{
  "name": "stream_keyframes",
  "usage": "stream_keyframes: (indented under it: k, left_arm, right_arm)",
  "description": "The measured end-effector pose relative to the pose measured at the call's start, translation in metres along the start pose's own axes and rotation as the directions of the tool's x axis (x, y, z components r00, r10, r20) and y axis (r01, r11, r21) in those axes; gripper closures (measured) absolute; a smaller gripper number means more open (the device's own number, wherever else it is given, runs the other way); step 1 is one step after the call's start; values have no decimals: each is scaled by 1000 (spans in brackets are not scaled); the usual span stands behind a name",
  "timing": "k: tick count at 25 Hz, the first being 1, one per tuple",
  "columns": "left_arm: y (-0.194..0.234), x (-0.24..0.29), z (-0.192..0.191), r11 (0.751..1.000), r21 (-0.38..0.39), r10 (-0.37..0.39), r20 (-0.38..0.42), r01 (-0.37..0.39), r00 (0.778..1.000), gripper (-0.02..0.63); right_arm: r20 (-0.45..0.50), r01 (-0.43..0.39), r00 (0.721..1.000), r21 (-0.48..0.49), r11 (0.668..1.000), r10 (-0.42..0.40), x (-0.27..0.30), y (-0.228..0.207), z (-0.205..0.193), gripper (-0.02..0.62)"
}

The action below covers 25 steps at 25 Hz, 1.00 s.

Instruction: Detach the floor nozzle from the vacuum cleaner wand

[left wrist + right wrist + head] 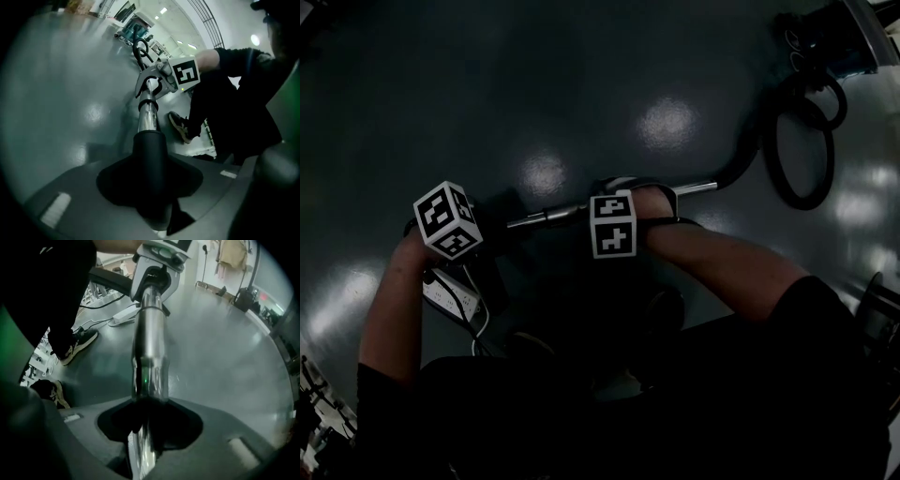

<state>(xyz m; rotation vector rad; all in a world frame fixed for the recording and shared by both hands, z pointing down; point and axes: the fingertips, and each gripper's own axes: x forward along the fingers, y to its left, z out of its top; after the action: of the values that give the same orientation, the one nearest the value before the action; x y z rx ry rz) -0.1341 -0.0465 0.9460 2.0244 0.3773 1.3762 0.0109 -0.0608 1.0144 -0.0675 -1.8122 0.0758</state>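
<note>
Shiny metal wand [150, 333] runs into a black nozzle neck [150, 154]. Left gripper [151, 199] angles down, pinching that neck; right gripper [146, 432] points steeply down, clamped on the wand.

Glossy grey floor [581, 75] w/ black hose [802, 150] & white power strip [455, 292].

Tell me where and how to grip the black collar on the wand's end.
Take the black collar around its round barrel, near where the chrome wand enters. Come in square to its axis: it is a plain cylinder in line with the wand.
</note>
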Motion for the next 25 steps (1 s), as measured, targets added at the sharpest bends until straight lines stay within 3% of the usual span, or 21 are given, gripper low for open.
stream_keyframes:
  k: [2, 3, 4, 6, 7, 8, 9, 10, 11, 12, 13, 14, 15, 16, 17, 18, 19, 21, 22, 23, 25]
  left_arm:
    - [13, 0, 3, 977, 141, 162, -17, -158, 987, 454]
    - [23, 0, 6, 931, 246, 282, -21, -269, 959, 454]
    - [34, -2, 11, 853, 358, 413, -15, -381, 911, 456]
    - [56, -6, 20, 647, 537, 630, 24, -542, 776, 453]
    - [64, -7, 23, 576, 576, 686, 45, -580, 726, 449]
    - [69, -7, 24, 558, 578, 703, 52, -596, 709, 451]
    - [71, -6, 21, 599, 541, 684, 39, -591, 728, 459]
    - [70, -4, 14, 689, 462, 627, 7, -559, 779, 460]
    - [66, -3, 5, 802, 337, 530, -21, -493, 848, 462]
    - [61, -5, -2, 899, 179, 408, -8, -400, 913, 462]
    - [57, -9, -5, 953, 24, 299, 60, -301, 952, 462]
    - [57, -15, -4, 968, -86, 245, 155, -234, 957, 462]
    - [62, -21, -3, 964, -130, 257, 229, -232, 939, 462]
    - [71, -23, -4, 949, -106, 314, 244, -296, 918, 462]
    - [82, -20, -9, 919, -18, 390, 196, -394, 900, 462]
    - [91, -13, -17, 869, 118, 470, 110, -481, 876, 462]
    - [98, -5, -24, 803, 271, 547, 22, -531, 837, 462]
    - [108, 11, -33, 671, 521, 656, -86, -528, 750, 460]
    - [111, 20, -34, 630, 592, 679, -105, -503, 726, 460]
    - [112, 27, -34, 611, 627, 687, -115, -484, 718, 460]
    - [116, 38, -36, 618, 626, 682, -127, -475, 720, 463]
  right_arm:
    - [2, -24, 1000, 28, 999, 24, 0, 0, -3, 460]
    - [2, -33, 999, 47, 998, 33, 0, 0, -7, 460]
    - [2, -40, 999, 67, 997, 40, 0, -2, -11, 460]
    - [0, -45, 999, 103, 994, 45, 0, -8, -19, 459]
    - [-3, -44, 999, 113, 993, 44, 1, -11, -21, 459]
    - [-8, -41, 999, 117, 992, 42, 1, -14, -23, 459]
    - [-14, -36, 999, 116, 993, 38, 3, -15, -24, 460]
    - [-24, -28, 999, 112, 993, 30, 5, -15, -25, 460]
    - [-37, -16, 999, 105, 994, 20, 7, -15, -27, 460]
    - [-51, -5, 999, 99, 995, 10, 8, -15, -31, 460]
    - [-60, 3, 998, 92, 996, 2, 9, -14, -34, 460]
    - [-62, 7, 998, 88, 996, -1, 10, -14, -37, 460]
    - [-62, 8, 998, 86, 996, -2, 11, -14, -39, 460]
    - [-61, 10, 998, 86, 996, -4, 12, -14, -40, 460]
    - [-64, 14, 998, 88, 996, -9, 14, -15, -41, 460]
    - [-70, 22, 997, 91, 996, -15, 18, -17, -42, 460]
    - [-79, 29, 997, 93, 995, -22, 22, -17, -43, 460]
    - [-101, 36, 995, 92, 995, -27, 32, -15, -45, 460]
    - [-110, 35, 994, 88, 996, -26, 37, -13, -46, 460]
    - [-116, 33, 993, 82, 996, -23, 42, -10, -47, 460]
    - [-120, 30, 993, 71, 997, -21, 51, -6, -48, 459]
